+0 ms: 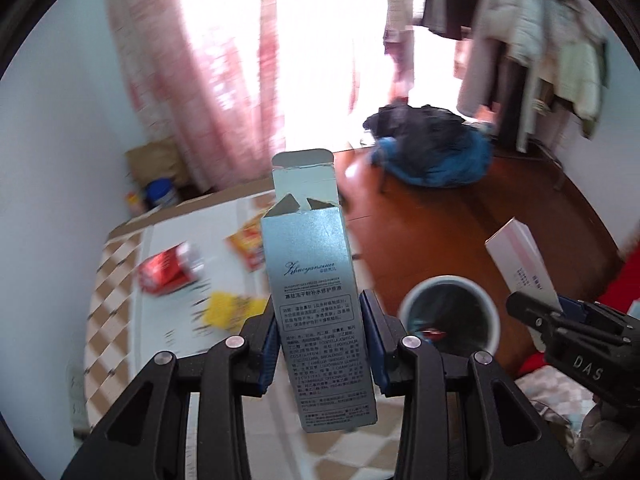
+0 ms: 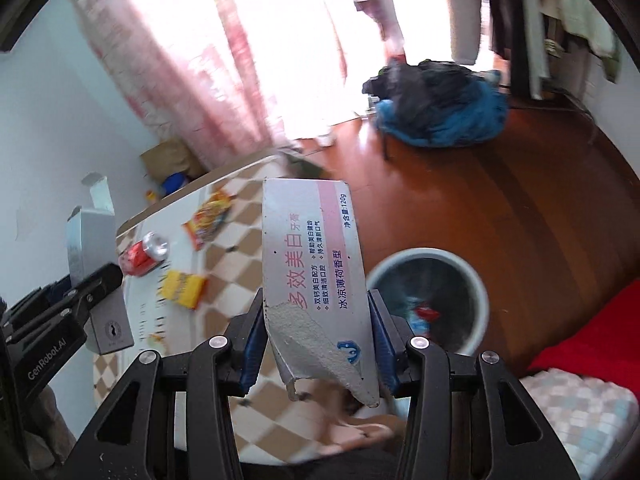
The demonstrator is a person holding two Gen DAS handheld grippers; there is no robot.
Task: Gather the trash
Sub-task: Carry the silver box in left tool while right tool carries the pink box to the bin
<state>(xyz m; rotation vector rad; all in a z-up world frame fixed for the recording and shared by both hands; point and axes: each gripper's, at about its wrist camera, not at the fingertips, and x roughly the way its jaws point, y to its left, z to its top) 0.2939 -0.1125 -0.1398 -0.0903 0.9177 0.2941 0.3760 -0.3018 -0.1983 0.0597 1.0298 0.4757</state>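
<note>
Left tool [image 1: 320, 344] clamps silver carton [image 1: 316, 304]; right tool [image 2: 316, 344] clamps toothpaste box [image 2: 312, 264]. Bin [image 2: 476, 280], lower right, holds some scraps. Can [image 2: 144, 254], two wrappers [image 2: 182, 288] left on desk [image 2: 240, 248], centre-left.

We see our left gripper [image 1: 320, 344] as matte black angular linkage arms with triangular cut-outs, round silver pivot screws, and ribbed blue pads on its fingers [image 1: 269, 354]. Our right gripper [image 2: 316, 344] is built the same (blue pads, silver screws). From the side, white lettering shows on the black housings: "DAS" and "GenRobot.AI".
</note>
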